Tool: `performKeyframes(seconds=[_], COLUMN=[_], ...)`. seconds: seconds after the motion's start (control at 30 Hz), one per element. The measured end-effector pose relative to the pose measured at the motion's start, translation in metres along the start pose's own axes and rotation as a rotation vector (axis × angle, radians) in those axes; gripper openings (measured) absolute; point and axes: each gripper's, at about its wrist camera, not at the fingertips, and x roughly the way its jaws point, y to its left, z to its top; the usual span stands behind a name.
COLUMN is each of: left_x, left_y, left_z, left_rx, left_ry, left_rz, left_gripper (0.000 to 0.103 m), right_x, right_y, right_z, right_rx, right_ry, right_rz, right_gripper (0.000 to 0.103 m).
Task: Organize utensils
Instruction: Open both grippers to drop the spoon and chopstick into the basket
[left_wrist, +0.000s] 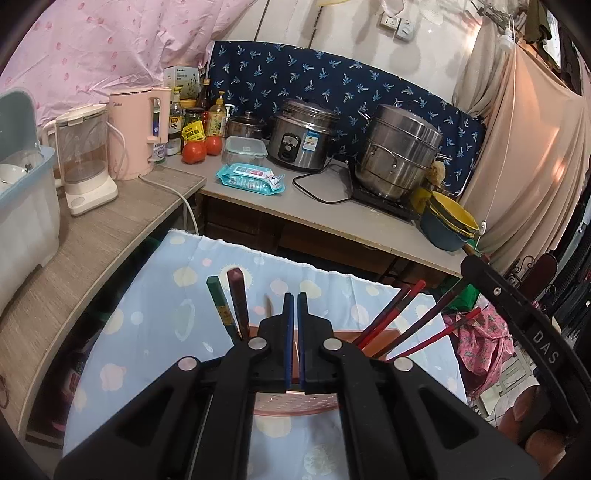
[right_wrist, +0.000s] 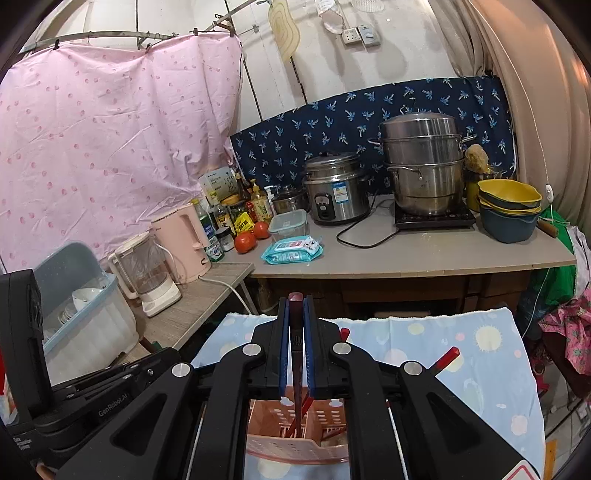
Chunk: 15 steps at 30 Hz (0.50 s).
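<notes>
Through the left wrist camera I see my left gripper (left_wrist: 295, 334) with jaws together over the pink utensil basket (left_wrist: 295, 404), seemingly pinching its rim. Red chopsticks (left_wrist: 391, 314) lean out of the basket's right side.

Through the right wrist camera, my right gripper (right_wrist: 295, 343) is clamped on a dark maroon chopstick (right_wrist: 296, 332), its lower end inside the basket.

Premises: makeshift home kitchen | Cooking gear: steel rice cooker (right_wrist: 336, 195), tiered steel steamer pot (right_wrist: 424, 166) on black induction hob (right_wrist: 436, 218) | Grey counter (right_wrist: 424, 254): sauce bottles (right_wrist: 243, 206), two red tomatoes (right_wrist: 253, 236), pink electric kettle (right_wrist: 183, 236) | Walls: hung pink sheet (right_wrist: 110, 140), navy patterned cloth (right_wrist: 351, 122)
</notes>
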Motion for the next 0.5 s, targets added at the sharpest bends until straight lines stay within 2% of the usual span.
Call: performKeyframes(seconds=[0.03,0.07,0.1,0.13,0.17,0.2,0.23,0.5], left_x=[0.0,-0.001,-0.002,-0.002,-0.004,-0.006,-0.008,-0.016], left_y=[0.0,-0.001,-0.001,-0.001,-0.001,-0.001,-0.001,-0.008], left_z=[0.0,-0.001,-0.001,-0.001,-0.002,-0.003,-0.004,-0.013], left_rx=[0.002,0.004,0.005,0.006,0.004,0.003,0.005,0.029], left_ry=[0.0,-0.001,-0.006,-0.01,-0.017,-0.029,-0.031,-0.027], left_rz=[0.003,0.01,0.022,0.026,0.036,0.048,0.049,0.072], left_gripper=[0.002,0.008,0.022,0.03,0.042,0.044,0.044,0.044], right_x=[0.001,0.002,0.001,0.001,0.0,-0.002,-0.003,-0.01], right_y=[0.0,-0.001,-0.002,-0.002,-0.003,-0.003,-0.003,0.0], right_z=[-0.001,-0.002,-0.002,-0.003,-0.003,-0.004,-0.004,-0.009], right_rx=[0.001,0.004,0.008,0.011,0.014,0.018,0.019,0.003], right_ry=[0.004,0.006,0.002,0.003,0.002,-0.004,-0.007,0.002], right_rz=[-0.001,-0.002,-0.004,-0.008,-0.007,-0.009,-0.012,-0.015], right_gripper=[0.008,0.008,0.013,0.023,0.029,0.036,0.037,0.037])
